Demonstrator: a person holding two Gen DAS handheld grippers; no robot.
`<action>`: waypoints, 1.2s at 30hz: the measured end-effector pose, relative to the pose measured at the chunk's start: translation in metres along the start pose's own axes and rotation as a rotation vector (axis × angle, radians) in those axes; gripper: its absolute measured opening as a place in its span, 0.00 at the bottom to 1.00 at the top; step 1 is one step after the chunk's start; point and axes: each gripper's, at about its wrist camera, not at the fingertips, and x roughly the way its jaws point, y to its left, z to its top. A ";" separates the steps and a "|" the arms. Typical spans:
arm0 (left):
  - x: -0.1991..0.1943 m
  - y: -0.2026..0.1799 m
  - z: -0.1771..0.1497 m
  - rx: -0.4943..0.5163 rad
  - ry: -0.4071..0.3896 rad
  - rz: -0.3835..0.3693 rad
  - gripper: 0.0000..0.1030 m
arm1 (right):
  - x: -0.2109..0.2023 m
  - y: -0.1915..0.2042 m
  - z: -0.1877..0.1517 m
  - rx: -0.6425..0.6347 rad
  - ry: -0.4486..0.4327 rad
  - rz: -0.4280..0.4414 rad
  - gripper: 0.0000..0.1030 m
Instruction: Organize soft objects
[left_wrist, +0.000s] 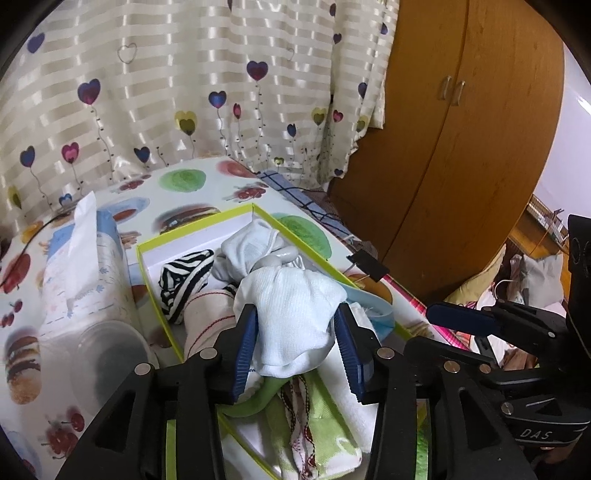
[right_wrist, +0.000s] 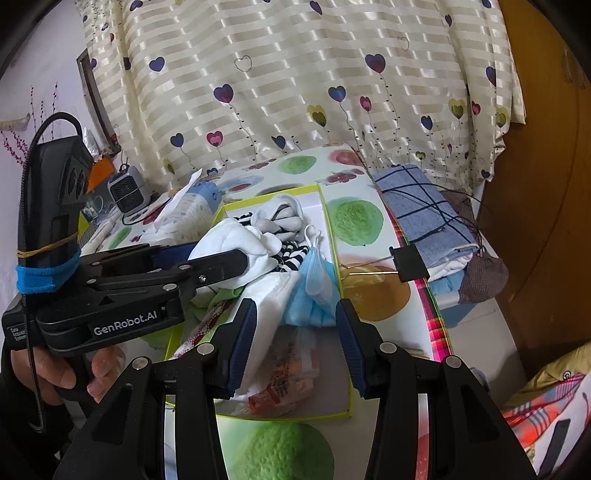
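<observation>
- Risk of snagging: the left tongs (left_wrist: 295, 350) stand released around the white sock (left_wrist: 295, 295), which lies on the heap in the yellow-rimmed box (left_wrist: 207, 225); one pad looks to brush it, so drawing back could drag it out
- Right tongs (right_wrist: 295, 347) gape empty above the blue face masks (right_wrist: 314, 291); a careless dip might spill them onto the table (right_wrist: 369, 221)
- Lower layers of the heap are buried, and the box's near corner is cut off

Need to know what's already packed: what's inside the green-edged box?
In the box: a striped sock, white cloths, a green towel, blue masks and a plastic packet. The pile hides whatever lies underneath.
</observation>
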 end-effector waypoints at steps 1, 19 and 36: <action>-0.003 -0.001 -0.001 0.000 -0.004 0.004 0.40 | -0.001 0.001 0.000 -0.002 -0.004 -0.005 0.45; -0.074 -0.011 -0.023 -0.020 -0.065 0.104 0.52 | -0.028 0.035 -0.012 -0.057 -0.015 -0.006 0.45; -0.115 -0.007 -0.067 -0.042 -0.037 0.234 0.63 | -0.038 0.079 -0.039 -0.131 0.036 0.012 0.45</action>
